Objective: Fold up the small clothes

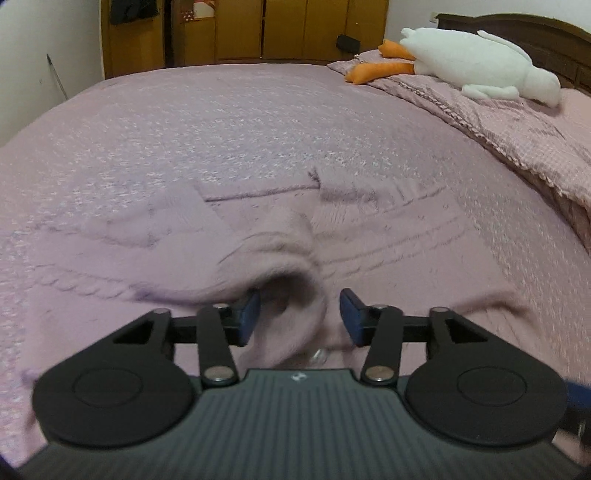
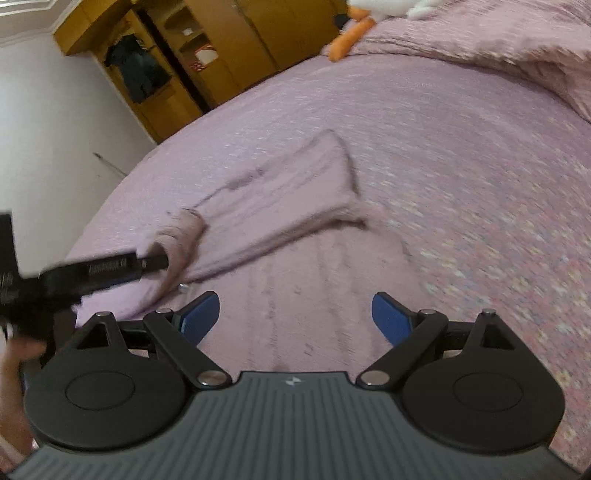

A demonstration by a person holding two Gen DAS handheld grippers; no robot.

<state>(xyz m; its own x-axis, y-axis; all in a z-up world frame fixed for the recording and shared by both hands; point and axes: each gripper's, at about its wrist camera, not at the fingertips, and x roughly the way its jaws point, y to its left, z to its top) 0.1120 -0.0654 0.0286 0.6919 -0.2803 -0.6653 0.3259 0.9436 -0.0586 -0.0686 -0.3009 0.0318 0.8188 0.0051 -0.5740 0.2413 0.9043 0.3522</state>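
Fingers of the left gripper stand apart, with a raised fold of the pale pink knitted garment draped against the left blue pad and bulging into the gap; nothing is pinched. Fingers of the right gripper are spread wide above the garment's lower part, holding nothing. From the right wrist view, the left gripper reaches in from the left edge and touches that lifted fold. The garment lies partly folded on the pink bed, one sleeve laid across the body. Farther back, a white plush goose with orange feet rests on a folded blanket, and wooden wardrobes line the wall.
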